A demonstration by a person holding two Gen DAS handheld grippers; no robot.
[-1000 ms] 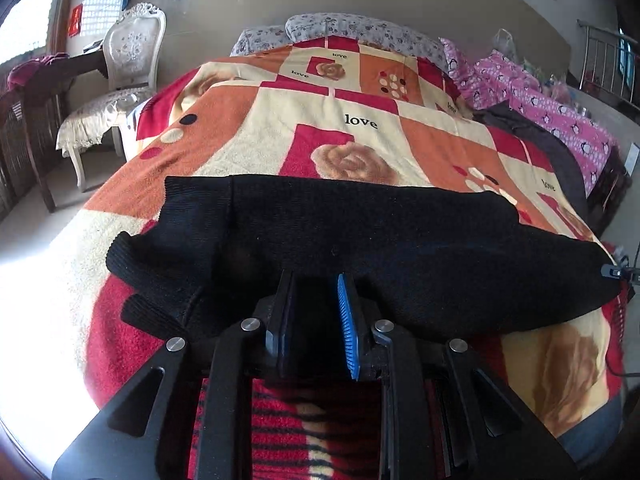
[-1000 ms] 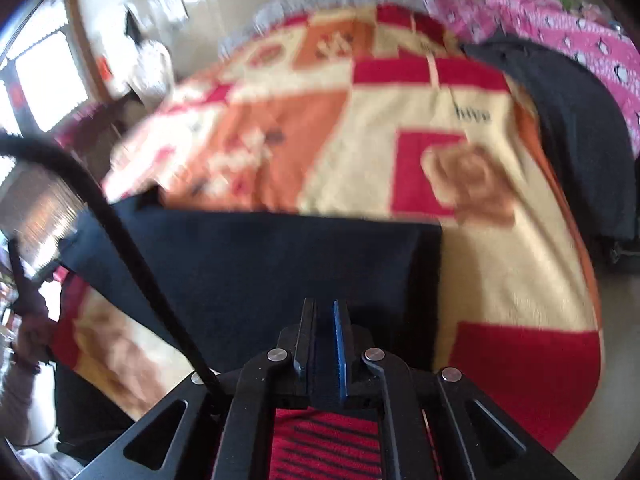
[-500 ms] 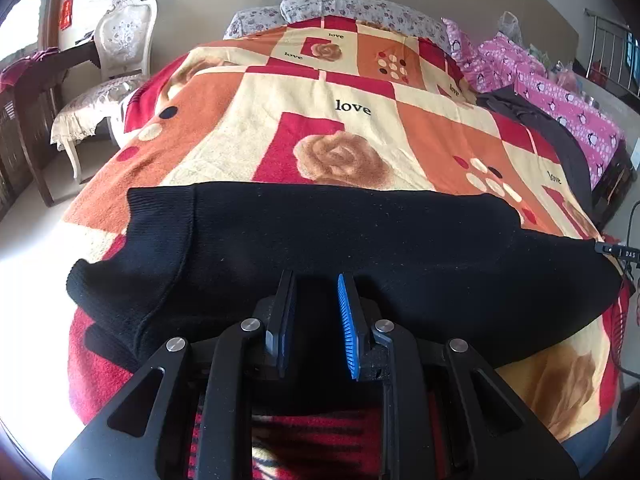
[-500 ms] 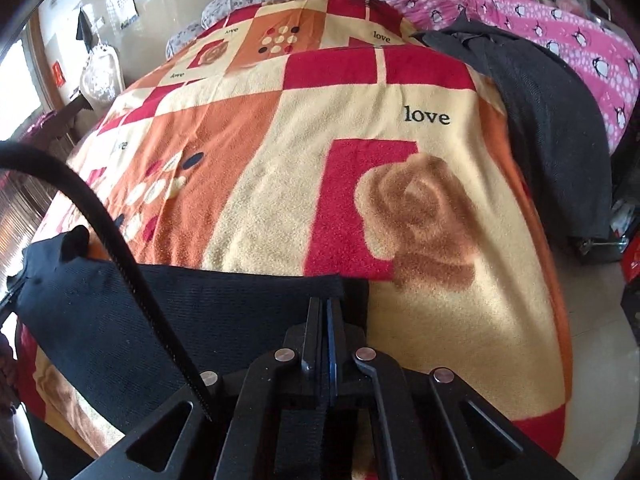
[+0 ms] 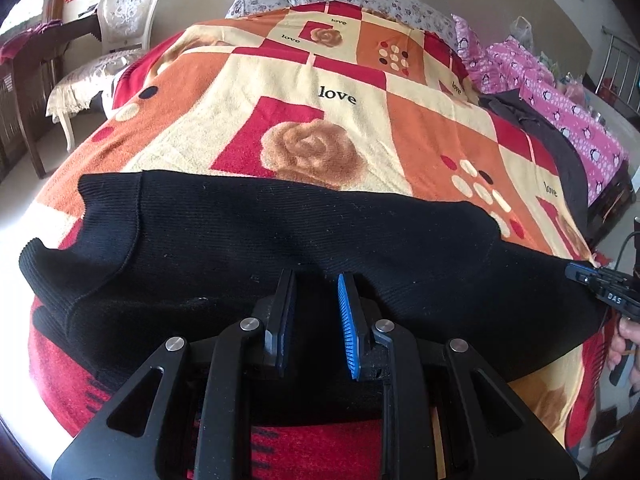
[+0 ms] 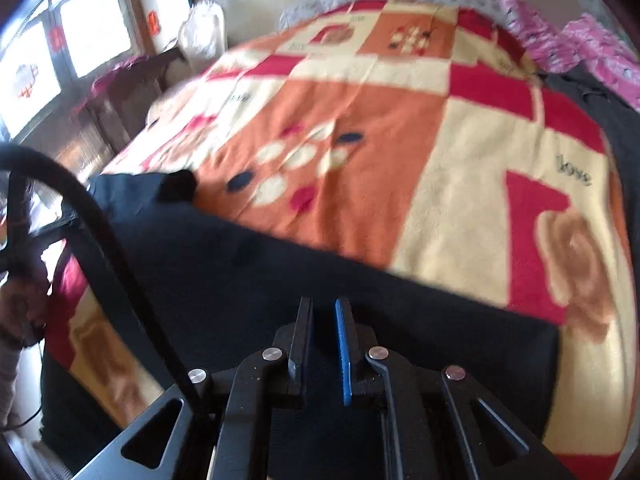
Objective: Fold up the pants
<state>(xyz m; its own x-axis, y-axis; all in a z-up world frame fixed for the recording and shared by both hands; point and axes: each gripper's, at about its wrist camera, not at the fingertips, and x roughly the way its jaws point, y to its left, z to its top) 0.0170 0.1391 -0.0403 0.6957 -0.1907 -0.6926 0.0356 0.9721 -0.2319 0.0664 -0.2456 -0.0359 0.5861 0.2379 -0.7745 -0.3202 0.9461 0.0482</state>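
Note:
Black knit pants (image 5: 280, 240) lie folded lengthwise across the near end of a bed, with ribbed cuffs at the left. My left gripper (image 5: 316, 280) is open just above the pants' near edge and holds nothing. In the right wrist view the pants (image 6: 400, 312) stretch from the lower right to the far left. My right gripper (image 6: 323, 308) is open a little, its jaws apart over the black cloth, with nothing between them. The right gripper also shows at the far right of the left wrist view (image 5: 600, 292), beside the pants' right end.
The bed carries a red, orange and cream blanket (image 5: 340, 120) with roses. A dark garment (image 5: 560, 152) and pink bedding (image 5: 560, 92) lie at the right. A white chair (image 5: 120, 28) and dark wooden furniture (image 5: 20, 80) stand at the left. A black cable (image 6: 100, 260) crosses the right wrist view.
My right gripper has opened and let go of the pants, and its view has swung left. My left gripper stayed open and drew closer over the cloth. The pants now lie flatter.

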